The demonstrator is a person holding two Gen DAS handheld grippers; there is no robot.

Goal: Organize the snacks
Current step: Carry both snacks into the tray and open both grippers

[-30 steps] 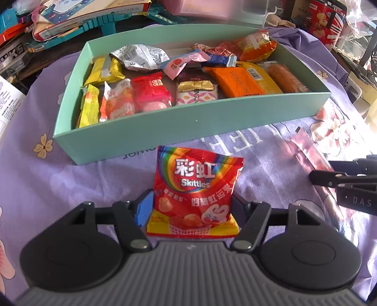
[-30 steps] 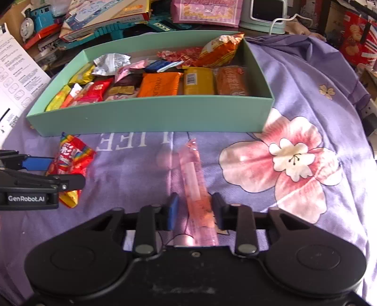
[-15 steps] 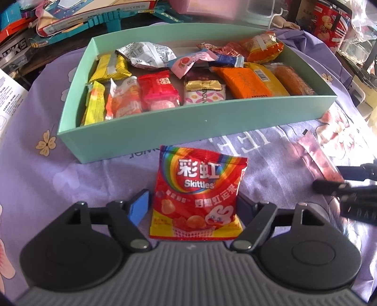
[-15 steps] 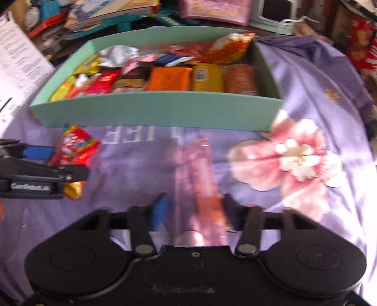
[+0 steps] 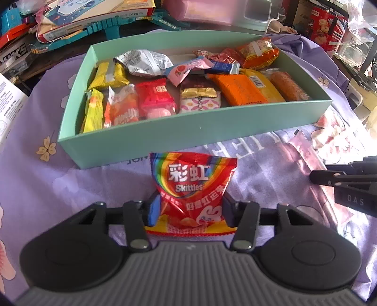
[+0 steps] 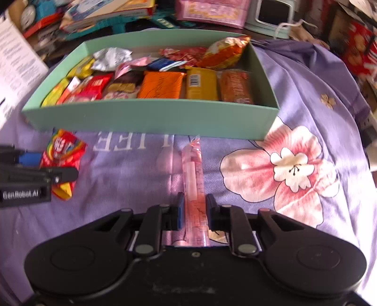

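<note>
A red Skittles bag (image 5: 192,193) sits between the fingers of my left gripper (image 5: 189,209), which is shut on its lower half, pinching it in. It also shows in the right wrist view (image 6: 63,162). My right gripper (image 6: 193,209) is shut on a long pink translucent snack stick (image 6: 192,179) that points toward the box; the stick also shows in the left wrist view (image 5: 306,153). A mint green box (image 5: 188,138) full of several wrapped snacks lies just beyond both grippers on the purple flowered cloth (image 6: 294,164).
Books, toy boxes and a white appliance (image 6: 271,16) crowd the area behind the box. White printed sheets (image 6: 14,58) lie at the left. A red tin (image 5: 327,23) stands at the far right. The cloth falls away at the right edge.
My left gripper has closed in on the Skittles bag, squeezing its lower half narrower. My right gripper has closed tighter on the pink stick. Both grippers have risen, and the box looks farther off.
</note>
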